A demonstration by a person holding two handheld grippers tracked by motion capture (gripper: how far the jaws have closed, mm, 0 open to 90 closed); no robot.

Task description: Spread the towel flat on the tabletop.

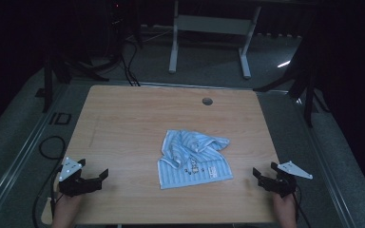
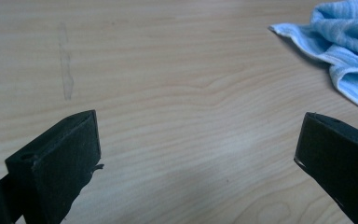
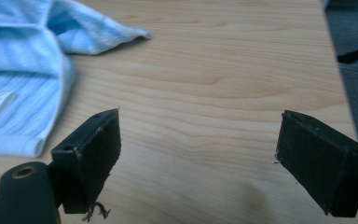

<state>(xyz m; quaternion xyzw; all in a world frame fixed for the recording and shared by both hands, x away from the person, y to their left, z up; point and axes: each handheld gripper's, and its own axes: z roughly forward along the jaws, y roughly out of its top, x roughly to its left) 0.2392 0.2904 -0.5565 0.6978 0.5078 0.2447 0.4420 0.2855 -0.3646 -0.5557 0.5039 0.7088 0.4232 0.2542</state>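
Note:
A crumpled light-blue striped cloth (image 1: 193, 158) lies near the middle of the wooden table (image 1: 123, 123), with a white label on its front part. My left gripper (image 1: 93, 172) rests open at the front left corner, well left of the cloth. In the left gripper view the cloth (image 2: 345, 51) shows at the upper right, beyond the wide-apart jaws of the gripper (image 2: 198, 149). My right gripper (image 1: 264, 171) stands open at the front right, a short way right of the cloth. Its own view has the cloth (image 3: 32, 65) at the upper left and the gripper (image 3: 198, 144) holding nothing.
A round cable hole (image 1: 207, 101) sits near the table's far edge. Beyond the table stands a white desk frame (image 1: 209, 33) on grey floor, with dark stands and cables at both sides. The table's right edge (image 3: 335, 79) runs close to my right gripper.

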